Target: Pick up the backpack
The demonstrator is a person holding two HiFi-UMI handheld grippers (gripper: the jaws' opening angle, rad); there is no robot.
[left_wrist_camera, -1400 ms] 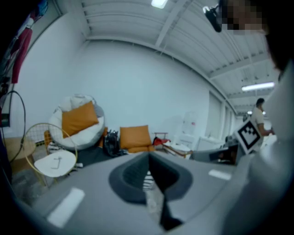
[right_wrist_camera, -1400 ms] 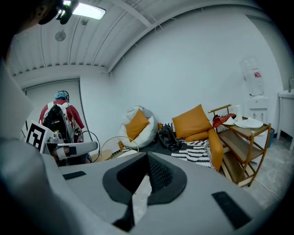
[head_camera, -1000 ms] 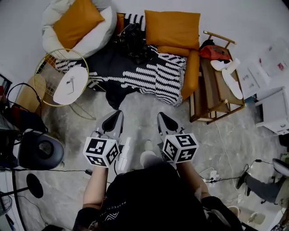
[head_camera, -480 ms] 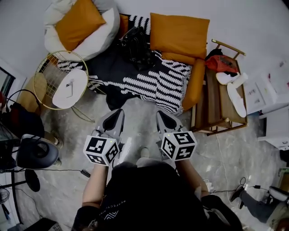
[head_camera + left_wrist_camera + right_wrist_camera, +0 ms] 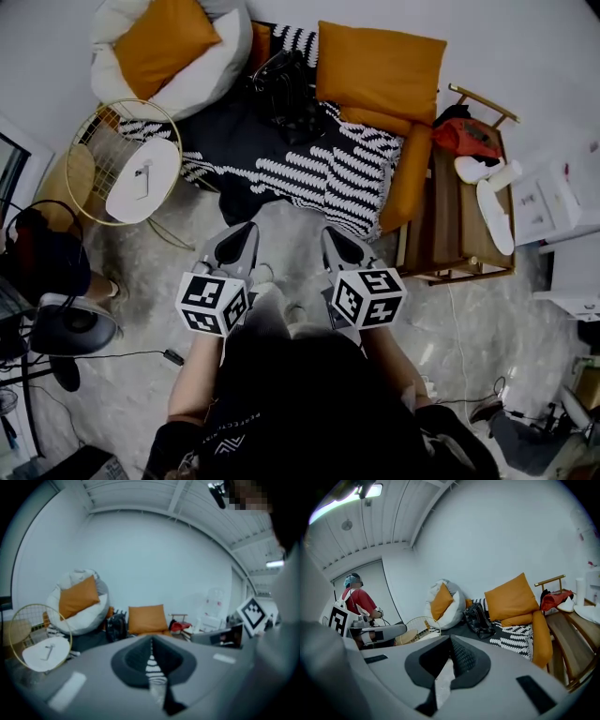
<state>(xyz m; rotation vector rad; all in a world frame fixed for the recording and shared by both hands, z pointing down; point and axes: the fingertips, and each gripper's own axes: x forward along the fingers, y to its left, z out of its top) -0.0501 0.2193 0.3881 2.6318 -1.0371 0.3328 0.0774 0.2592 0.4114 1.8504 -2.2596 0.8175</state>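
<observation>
Backpack, place: my backpack (image 5: 283, 86) sat on the dark daybed (image 5: 223, 141), between the white beanbag (image 5: 208, 73) and the big orange cushion (image 5: 380, 62), well apart from both grippers.
Backpack, axis: it seemed to stand upright, long axis vertical and straps on top, though it was small and dark.
Backpack, look: black, faintly glossy, creased.
Surroundings: zigzag black-and-white throw (image 5: 330, 167); plump, soft cushion.
Left gripper (image 5: 246, 231): jaws pressed together, empty.
Right gripper (image 5: 331, 234): jaws pressed together, empty.

— Is that black fabric backpack (image 5: 286, 89) plain?
— Plain black. The woven throw (image 5: 347, 173) under it has black-and-white zigzags; the big square fabric cushion (image 5: 380, 66) is orange.
— And the puffy round beanbag (image 5: 214, 58)?
— White, with an orange pillow (image 5: 169, 42).
</observation>
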